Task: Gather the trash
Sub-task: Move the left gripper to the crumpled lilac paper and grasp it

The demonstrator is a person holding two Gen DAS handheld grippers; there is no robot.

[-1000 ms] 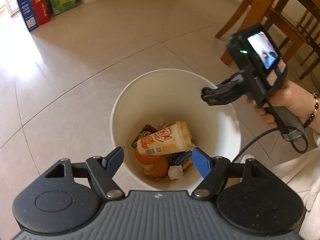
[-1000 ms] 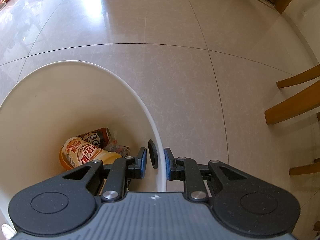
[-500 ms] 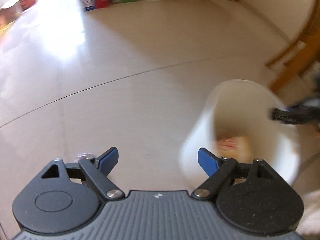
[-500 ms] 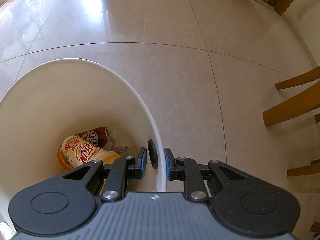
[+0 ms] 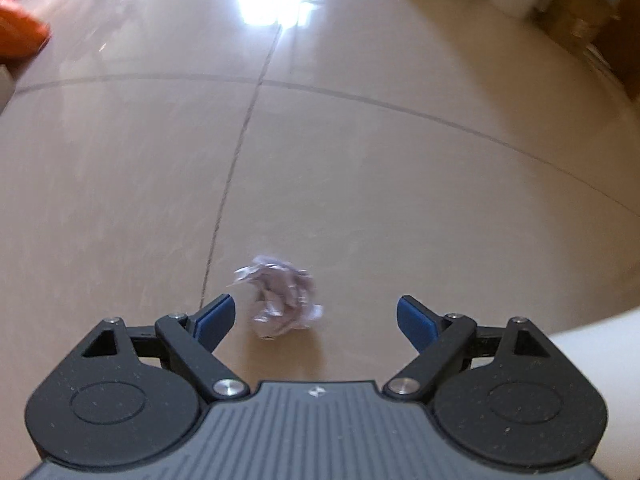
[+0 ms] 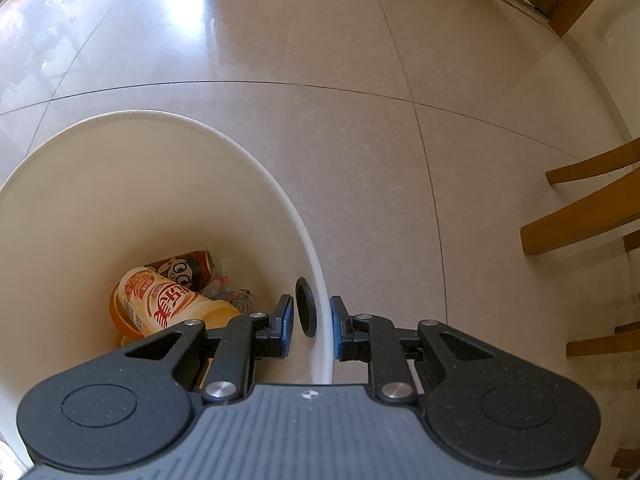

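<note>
Swinging away from the white bin [image 6: 168, 152] and down toward the tiled floor [image 5: 360, 160], our left gripper [image 5: 316, 316] now points at a crumpled paper ball [image 5: 282, 298], so we judge the next pickup is under way. Its jaws stand wide and empty, the ball lying on the floor between them, nearer the left pad. Our right gripper [image 6: 311, 326] is unmoved, jaws narrow, clamped on the bin's rim.

Red Chinese characters, illegible, on cup [image 6: 168, 304]
</note>
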